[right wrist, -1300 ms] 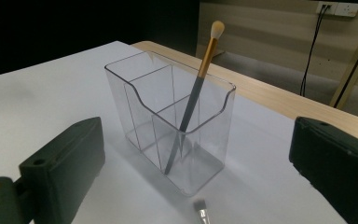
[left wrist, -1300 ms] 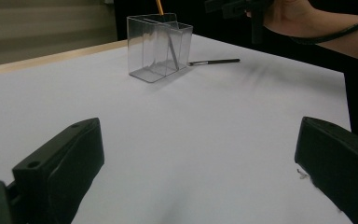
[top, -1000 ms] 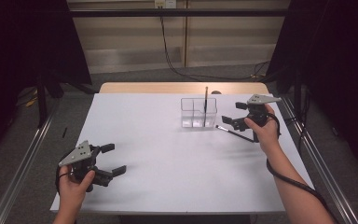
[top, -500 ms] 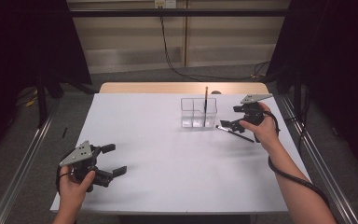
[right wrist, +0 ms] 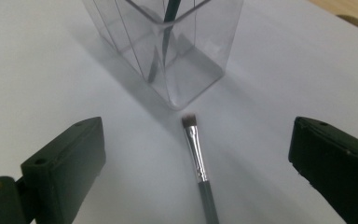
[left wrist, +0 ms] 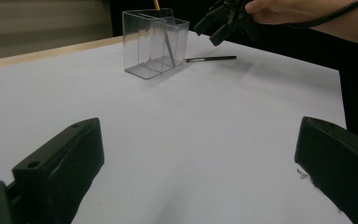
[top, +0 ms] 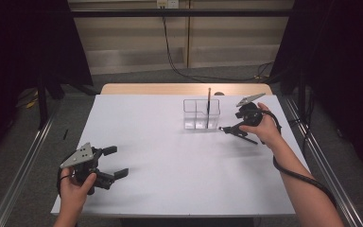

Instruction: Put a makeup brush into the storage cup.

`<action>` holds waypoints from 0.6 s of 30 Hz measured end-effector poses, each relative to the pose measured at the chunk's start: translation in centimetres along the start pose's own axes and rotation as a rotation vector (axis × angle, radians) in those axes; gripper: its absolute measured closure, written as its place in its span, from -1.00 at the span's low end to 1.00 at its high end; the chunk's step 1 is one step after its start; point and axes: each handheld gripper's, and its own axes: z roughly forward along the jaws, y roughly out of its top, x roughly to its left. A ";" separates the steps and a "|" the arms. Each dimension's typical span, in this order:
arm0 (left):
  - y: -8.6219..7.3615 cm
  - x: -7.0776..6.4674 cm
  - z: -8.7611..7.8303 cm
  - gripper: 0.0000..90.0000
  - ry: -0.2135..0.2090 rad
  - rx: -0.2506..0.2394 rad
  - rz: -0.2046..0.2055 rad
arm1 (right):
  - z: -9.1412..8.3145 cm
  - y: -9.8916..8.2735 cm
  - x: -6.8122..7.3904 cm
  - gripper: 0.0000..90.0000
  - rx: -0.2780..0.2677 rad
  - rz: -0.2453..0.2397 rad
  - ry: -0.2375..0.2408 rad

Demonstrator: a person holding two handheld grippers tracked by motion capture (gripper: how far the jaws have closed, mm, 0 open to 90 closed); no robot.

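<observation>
Brush (right wrist: 197,154) lies flat, bristles toward clear holder (right wrist: 168,42), between open right tongs (right wrist: 196,158).

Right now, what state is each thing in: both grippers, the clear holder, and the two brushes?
Left gripper: open, holding nothing, low over the table's near left part.
Right gripper: open, fingers either side of the loose brush, not closed on it.
Clear holder: upright on the table.
Brush in holder: standing in it, leaning.
Loose brush: lying flat on the table, bristles toward the holder, not touching it.
</observation>
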 end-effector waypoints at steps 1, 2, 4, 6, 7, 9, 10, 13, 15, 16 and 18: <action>0.0 0.0 0.0 -0.97 0.000 0.001 0.001 | 0.0 0.1 0.0 -0.91 0.014 -0.009 -0.005; 0.0 0.0 0.0 -0.97 -0.001 0.002 0.000 | 0.0 0.2 0.0 -0.90 0.035 -0.016 -0.005; 0.0 0.0 0.1 -0.97 -0.001 0.006 0.000 | 0.0 0.3 0.0 -0.90 0.068 -0.022 -0.012; 0.0 0.0 0.1 -0.97 -0.004 0.006 -0.001 | 0.0 0.4 -0.1 -0.84 0.097 -0.026 -0.017; 0.0 0.0 0.1 -0.97 -0.003 0.008 0.001 | 0.0 0.4 -0.1 -0.83 0.110 -0.028 -0.022; 0.0 0.0 0.2 -0.97 -0.003 0.006 0.000 | 0.1 0.4 -0.3 -0.75 0.119 -0.041 -0.039; 0.0 0.0 0.2 -0.97 -0.003 0.006 -0.001 | 0.1 0.4 -0.3 -0.71 0.127 -0.041 -0.040; -0.1 0.0 0.2 -0.97 -0.004 0.007 -0.002 | 0.3 0.3 -0.4 -0.58 0.157 -0.050 -0.035; -0.1 0.0 0.2 -0.97 -0.003 0.005 -0.005 | 0.5 0.3 -0.4 -0.49 0.184 -0.061 -0.037; -0.1 0.0 0.2 -0.97 -0.004 0.005 -0.006 | 0.5 0.3 -0.4 -0.45 0.190 -0.060 -0.035; -0.2 0.1 0.3 -0.97 -0.005 0.009 -0.006 | 0.6 0.3 -0.4 -0.28 0.188 -0.066 -0.024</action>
